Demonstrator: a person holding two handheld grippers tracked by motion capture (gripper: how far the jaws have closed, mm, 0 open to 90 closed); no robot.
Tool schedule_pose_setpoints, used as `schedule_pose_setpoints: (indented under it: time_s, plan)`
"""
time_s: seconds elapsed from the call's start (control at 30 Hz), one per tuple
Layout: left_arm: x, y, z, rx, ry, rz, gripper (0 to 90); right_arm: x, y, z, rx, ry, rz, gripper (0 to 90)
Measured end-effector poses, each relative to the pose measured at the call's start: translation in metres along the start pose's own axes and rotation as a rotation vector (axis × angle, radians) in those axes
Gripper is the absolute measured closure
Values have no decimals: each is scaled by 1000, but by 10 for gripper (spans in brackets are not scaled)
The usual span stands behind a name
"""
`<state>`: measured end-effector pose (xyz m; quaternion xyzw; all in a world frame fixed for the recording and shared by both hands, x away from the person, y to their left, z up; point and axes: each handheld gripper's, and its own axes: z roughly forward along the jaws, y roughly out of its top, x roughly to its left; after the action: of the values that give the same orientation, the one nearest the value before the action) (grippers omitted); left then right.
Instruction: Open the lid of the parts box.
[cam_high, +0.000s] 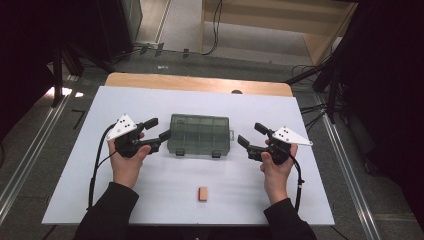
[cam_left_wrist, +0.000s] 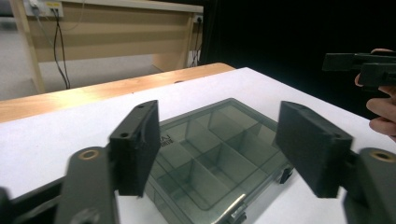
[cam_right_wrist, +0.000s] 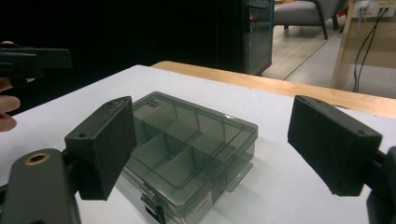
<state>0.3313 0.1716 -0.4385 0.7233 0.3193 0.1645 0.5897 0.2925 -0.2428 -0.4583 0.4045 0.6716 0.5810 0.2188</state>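
While a small tan block (cam_high: 202, 193) lay near the table's front edge, the left gripper (cam_high: 158, 129) and right gripper (cam_high: 251, 134) flanked the smoky, translucent plastic compartment box (cam_high: 199, 135) at mid-table, jaws spread, holding nothing. Approach step, seemingly; next, squeezing its ends evenly.

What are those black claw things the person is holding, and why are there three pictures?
They are hand-held grippers, tools with two jaws that pinch. A person holds the left gripper and the right gripper. One picture looks down from above. The other two come from small cameras riding on each gripper, so you see its own black jaws up close. On the white table lies a closed see-through compartment box between the grippers, and a small orange block nearer the person. Both grippers are open, and neither holds anything.
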Motion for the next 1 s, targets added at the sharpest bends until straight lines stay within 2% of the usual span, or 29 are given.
schedule_pose_setpoints:
  time_s: [0.1,0.13,0.17,0.3,0.33,0.37,0.4,0.43,0.47,0.5,0.57,0.6,0.63,0.67,0.7,0.73,0.77,0.8,0.83,0.87,0.93,1.0]
  plan:
    - [0,-1,1,-2,-11,-6,399,0,0,5,15,-18,5,264]
    - [0,-3,3,6,-14,-4,441,0,-2,9,27,-20,7,341]
    - [0,-4,3,15,-16,-4,441,0,-2,9,27,-20,7,341]
    - [0,-11,5,43,-20,-23,549,0,-4,14,53,-35,6,518]
    - [1,-13,5,50,-21,-30,617,0,-4,15,55,-34,13,626]
    - [2,-14,4,58,-18,-29,649,0,-5,15,62,-31,9,671]
    - [3,-15,3,68,-14,-30,649,0,-5,15,62,-31,9,671]
    - [4,-17,3,77,-8,-32,708,-1,-5,16,89,-13,8,766]
    - [5,-17,2,98,-3,-24,708,-1,-5,16,89,-13,8,766]
    - [6,-18,2,115,2,-17,757,-1,-5,16,111,35,-2,876]
    - [9,-18,0,142,11,-17,792,1,-5,17,123,62,-28,876]
    - [10,-18,-1,149,6,-28,836,1,-5,17,138,81,-34,876]
    - [12,-19,-2,157,-5,-30,836,1,-5,17,138,81,-34,876]
    - [13,-20,-4,158,-14,-34,900,4,-5,20,171,122,-54,877]
    - [14,-20,-6,166,-18,-33,900,4,-5,20,171,122,-54,877]
    - [15,-21,-7,176,-21,-36,900,6,-5,22,193,125,-73,876]
    - [16,-22,-8,194,-39,-33,900,9,-5,23,208,111,-86,876]
    - [16,-23,-8,205,-44,-32,900,10,-5,23,203,70,-96,871]
    - [17,-23,-7,225,-44,-25,900,10,-5,23,204,66,-85,851]
    - [18,-24,-7,238,-42,-24,900,7,-5,24,211,86,-52,850]
    - [21,-25,-7,252,-68,-27,900,6,-5,24,215,81,-52,852]
    - [21,-27,-6,273,-67,-14,900,5,-6,24,235,92,-66,853]
